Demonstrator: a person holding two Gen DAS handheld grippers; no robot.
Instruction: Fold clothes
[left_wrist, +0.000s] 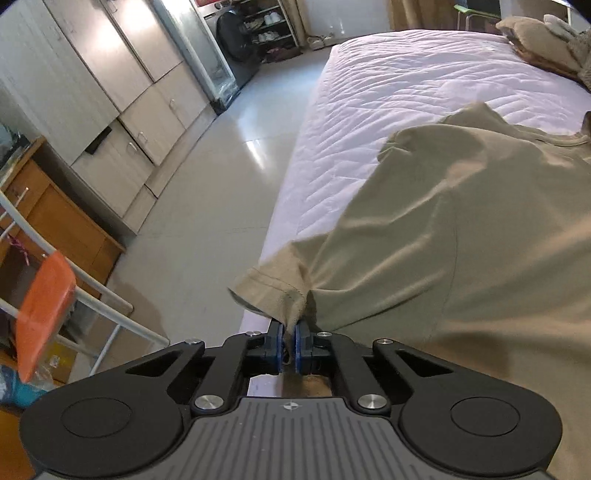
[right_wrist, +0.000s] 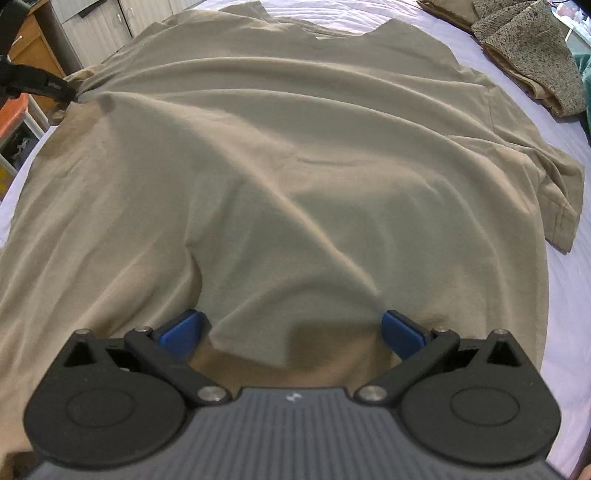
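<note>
A khaki T-shirt (right_wrist: 295, 155) lies spread on the lilac bed (left_wrist: 388, 110), collar toward the far side. My left gripper (left_wrist: 289, 334) is shut on the hem of the shirt's left sleeve (left_wrist: 269, 288) at the bed's edge; it also shows in the right wrist view (right_wrist: 70, 96) at the far left. My right gripper (right_wrist: 291, 330) is open, its blue pads (right_wrist: 184, 332) spread wide over the shirt's near part, with a fold of cloth bunched between them. The right sleeve (right_wrist: 557, 192) lies flat on the sheet.
Folded clothes, khaki and speckled grey, are piled at the far right of the bed (right_wrist: 528, 55). Left of the bed are the tiled floor (left_wrist: 221, 166), white wardrobes (left_wrist: 92, 74), a wooden cabinet (left_wrist: 62, 218) and an orange chair (left_wrist: 44, 310).
</note>
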